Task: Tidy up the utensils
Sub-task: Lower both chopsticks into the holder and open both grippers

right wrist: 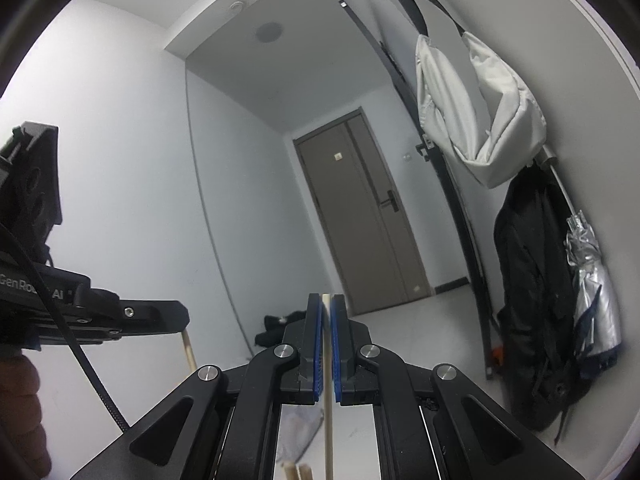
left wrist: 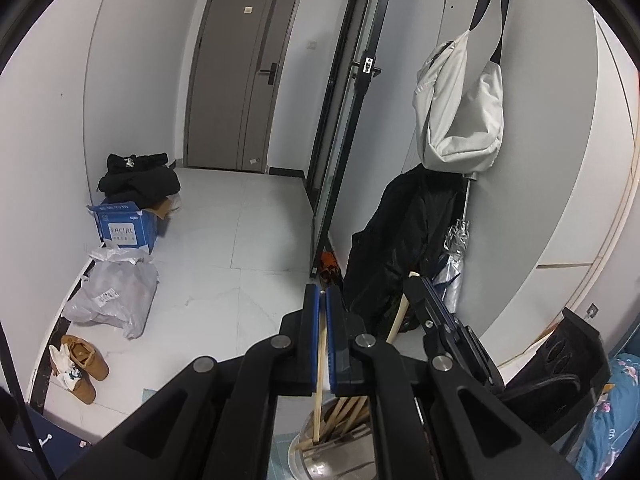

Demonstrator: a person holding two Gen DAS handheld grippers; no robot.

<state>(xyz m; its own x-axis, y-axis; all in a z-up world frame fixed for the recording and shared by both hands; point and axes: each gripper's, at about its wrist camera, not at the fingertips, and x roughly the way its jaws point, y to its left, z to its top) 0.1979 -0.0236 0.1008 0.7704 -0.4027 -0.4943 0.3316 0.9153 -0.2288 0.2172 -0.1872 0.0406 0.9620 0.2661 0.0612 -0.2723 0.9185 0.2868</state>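
Room: a hallway with a brown door [left wrist: 244,76] at the far end, a pale tiled floor [left wrist: 240,240] and a glass door frame [left wrist: 344,120] standing ajar on the right.
Wall hangings: a white bag [left wrist: 460,108] hangs on a black strap, above a black jacket [left wrist: 400,248] and a folded silver umbrella [left wrist: 454,268].
Floor clutter: black clothes [left wrist: 140,180] heaped on a blue carton [left wrist: 124,228], a grey parcel bag [left wrist: 112,296] and brown shoes [left wrist: 84,364] along the left wall, well apart from the grippers.
Left gripper [left wrist: 323,336]: jaws nearly closed, blue pads pinching one wooden chopstick [left wrist: 320,380] that runs between them, slightly tilted.
Right gripper [right wrist: 327,348]: jaws nearly closed on a second upright chopstick [right wrist: 328,420], its tip showing just above the pads.
Holder: a shiny metal cup [left wrist: 320,452] sits directly below the left jaws, holding a bundle of chopsticks [left wrist: 348,412]; the left one's lower end reaches into it.
Obstruction: in the left view the right gripper's body crosses in front of the jacket; each gripper fills the lower part of its own view.
Writing: "FACIAL" on the carton; "GenRo… AI" on the left gripper's side, partly covered by a cable, in the right view.
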